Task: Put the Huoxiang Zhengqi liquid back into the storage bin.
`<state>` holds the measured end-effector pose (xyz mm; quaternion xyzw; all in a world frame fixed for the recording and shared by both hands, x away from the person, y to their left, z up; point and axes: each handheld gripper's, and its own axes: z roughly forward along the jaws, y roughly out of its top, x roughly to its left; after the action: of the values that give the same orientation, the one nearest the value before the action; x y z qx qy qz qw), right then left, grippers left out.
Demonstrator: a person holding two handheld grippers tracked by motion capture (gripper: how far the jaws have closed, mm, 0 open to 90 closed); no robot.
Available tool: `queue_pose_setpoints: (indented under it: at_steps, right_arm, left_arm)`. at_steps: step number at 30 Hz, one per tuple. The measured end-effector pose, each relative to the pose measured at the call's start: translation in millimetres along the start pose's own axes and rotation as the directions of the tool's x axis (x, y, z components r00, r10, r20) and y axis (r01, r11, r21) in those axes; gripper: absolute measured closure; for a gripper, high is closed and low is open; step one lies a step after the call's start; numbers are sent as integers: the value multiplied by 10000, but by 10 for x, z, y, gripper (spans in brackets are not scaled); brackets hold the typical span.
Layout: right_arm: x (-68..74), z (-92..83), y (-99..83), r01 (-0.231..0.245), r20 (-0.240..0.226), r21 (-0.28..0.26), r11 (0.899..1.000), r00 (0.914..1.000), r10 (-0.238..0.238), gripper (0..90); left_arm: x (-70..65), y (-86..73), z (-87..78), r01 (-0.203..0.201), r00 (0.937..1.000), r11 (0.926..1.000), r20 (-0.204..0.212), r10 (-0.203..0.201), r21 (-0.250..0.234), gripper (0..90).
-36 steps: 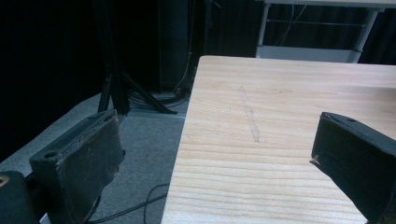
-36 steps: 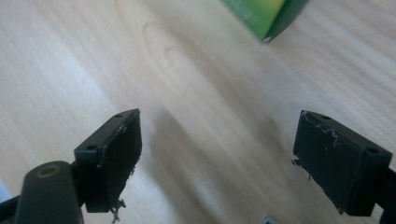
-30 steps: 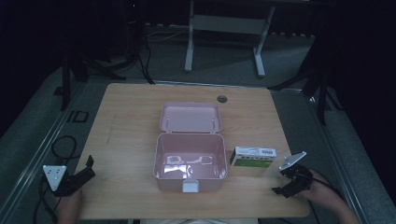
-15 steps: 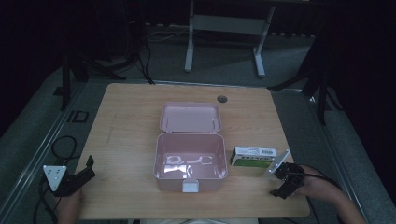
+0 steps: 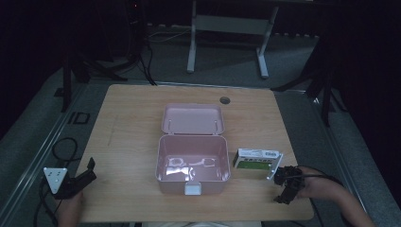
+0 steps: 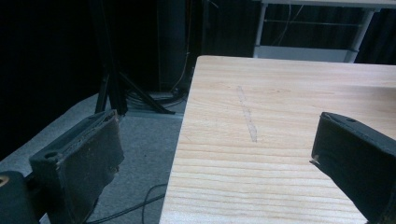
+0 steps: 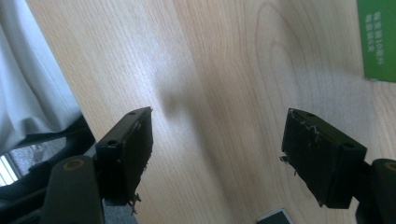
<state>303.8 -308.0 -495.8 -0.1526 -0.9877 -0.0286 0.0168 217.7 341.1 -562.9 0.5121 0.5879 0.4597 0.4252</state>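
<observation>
An open pink box sits mid-table with its lid folded back. Pale, glossy shapes lie on its floor; I cannot tell what they are. A small green and white carton lies flat to the right of it, and its green face also appears in the right gripper view. My right gripper hovers just in front of and to the right of the carton, tilted down at bare wood. Its jaws have just been closing a little, stand open and hold nothing. My left gripper rests at the table's front left corner, open and empty.
The wooden table has a round cable hole near its far edge. Cables lie on the grey floor to the left. A white frame stands behind the table. Light cloth of the person's clothing lies beyond the near edge.
My right gripper has moved left from the table's right edge to just beside the green and white carton. The left gripper, box and carton have stayed put.
</observation>
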Motion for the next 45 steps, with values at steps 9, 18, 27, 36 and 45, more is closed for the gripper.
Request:
queue_pose_setpoints:
  at_steps: [9,18,27,36,45]
  right_arm:
    - [53,-88,100,587,-278,374,9976,9979,-577,251]
    - [73,-283,216,1045,-367,112,9945,9939,-1040,266]
    - [93,-467,275,1641,-228,477,9853,9863,-1631,266]
    - [-9,-777,361,1825,699,433,9823,9802,-1852,277]
    - [-237,-956,447,1709,1173,485,9841,9775,-1755,315]
  left_arm:
    - [2,2,5,-36,10000,10000,32,36,81,21]
    - [9,4,6,-3,10000,9999,80,2,103,21]
    - [-1,1,6,-52,10000,9999,43,52,88,21]
    - [2,1,3,-38,10000,10000,66,37,64,21]
    - [-2,1,7,-79,9999,9999,83,78,88,21]
